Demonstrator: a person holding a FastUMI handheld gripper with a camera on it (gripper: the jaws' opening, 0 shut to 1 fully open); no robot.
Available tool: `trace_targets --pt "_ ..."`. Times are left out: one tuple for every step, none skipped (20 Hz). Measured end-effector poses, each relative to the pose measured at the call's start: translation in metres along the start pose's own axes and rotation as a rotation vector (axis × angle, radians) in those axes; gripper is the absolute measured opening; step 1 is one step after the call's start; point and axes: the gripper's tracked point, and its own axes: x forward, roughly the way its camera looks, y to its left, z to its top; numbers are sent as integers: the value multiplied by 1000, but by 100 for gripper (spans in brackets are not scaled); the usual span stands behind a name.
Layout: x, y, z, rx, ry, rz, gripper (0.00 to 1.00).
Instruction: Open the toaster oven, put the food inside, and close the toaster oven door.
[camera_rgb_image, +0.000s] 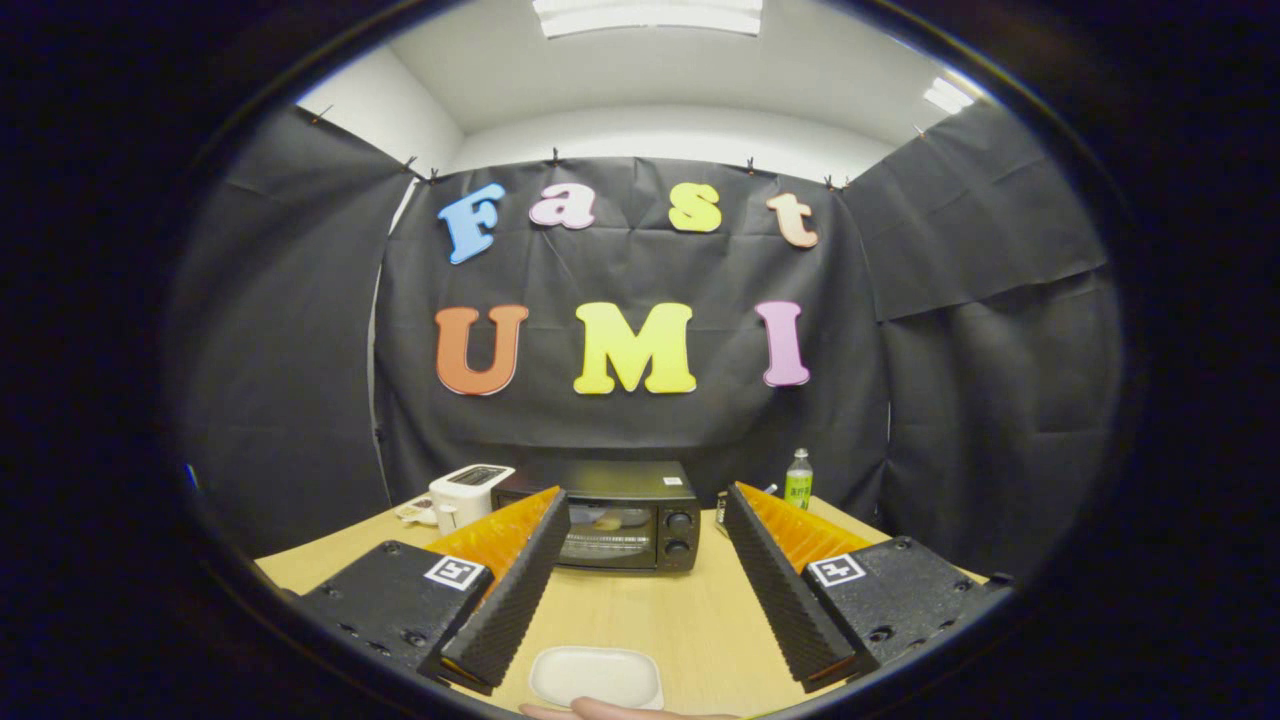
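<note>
The table (690, 620) is a pale wooden surface that spreads under and beyond the fingers, reaching back to the black cloth wall of the booth. On its far side, straight ahead and well beyond the fingertips, stands the toaster oven (612, 520), a black box with its glass door shut; something pale and yellowish shows dimly through the glass, though what it is cannot be told. Two round knobs (679, 534) sit one above the other on the oven's right side. Just beside the oven, to its left, is a white toaster (466, 493). Beyond the right finger, near the wall, stands a green bottle (798, 479) upright. Close in, between the bases of the fingers, lies a shallow white tray (597, 675), and a person's hand (600, 711) shows at its near edge. The gripper (645, 510) has its fingers spread wide apart, released, grasping nothing, with bare table and the oven seen in the gap between them.
</note>
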Motion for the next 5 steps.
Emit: trace_targets --pt "-3 1 5 -7 -5 4 100" --pt "-8 3 12 -13 -12 6 100" --pt "-11 5 19 -17 -20 9 100" --pt "-13 6 23 -19 -22 8 100" --pt "-16 7 27 -16 -24 10 100"
